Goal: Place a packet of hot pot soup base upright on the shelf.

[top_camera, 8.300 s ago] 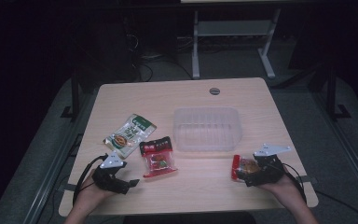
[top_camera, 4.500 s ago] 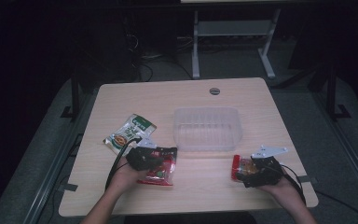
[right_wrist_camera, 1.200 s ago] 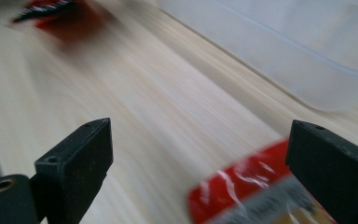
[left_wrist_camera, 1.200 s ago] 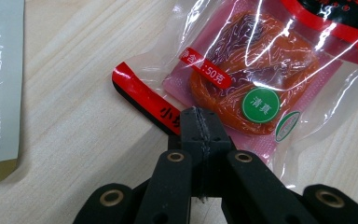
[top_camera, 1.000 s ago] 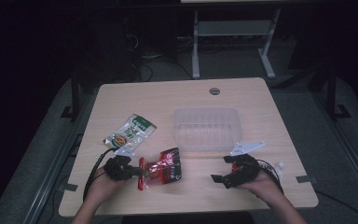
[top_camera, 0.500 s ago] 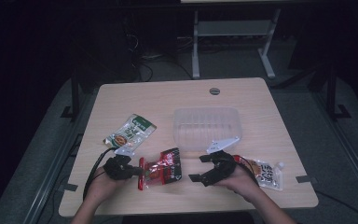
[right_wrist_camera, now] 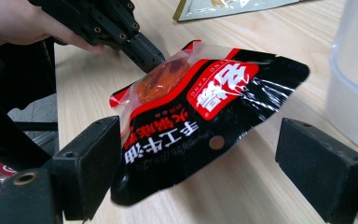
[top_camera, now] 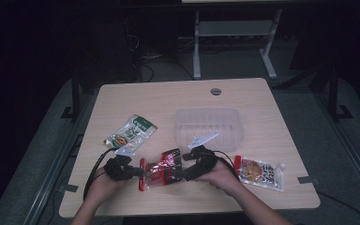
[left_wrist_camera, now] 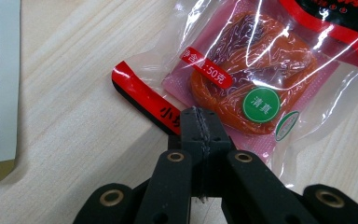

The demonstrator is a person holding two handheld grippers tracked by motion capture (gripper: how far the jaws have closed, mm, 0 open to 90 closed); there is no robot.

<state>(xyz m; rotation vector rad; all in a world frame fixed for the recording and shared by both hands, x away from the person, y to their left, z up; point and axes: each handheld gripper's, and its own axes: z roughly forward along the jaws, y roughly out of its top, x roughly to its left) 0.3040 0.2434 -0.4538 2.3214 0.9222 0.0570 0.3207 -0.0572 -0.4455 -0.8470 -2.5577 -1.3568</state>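
Up close, left tongs (left_wrist_camera: 199, 122) pinch red packet (left_wrist_camera: 256, 79) edge.

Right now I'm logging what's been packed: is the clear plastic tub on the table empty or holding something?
Empty. The clear tub shows bare wood through its floor, and all three packets lie or are held outside it.

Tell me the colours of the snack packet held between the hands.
Red and black, clear at one end: the snack packet shows best in the right gripper view.
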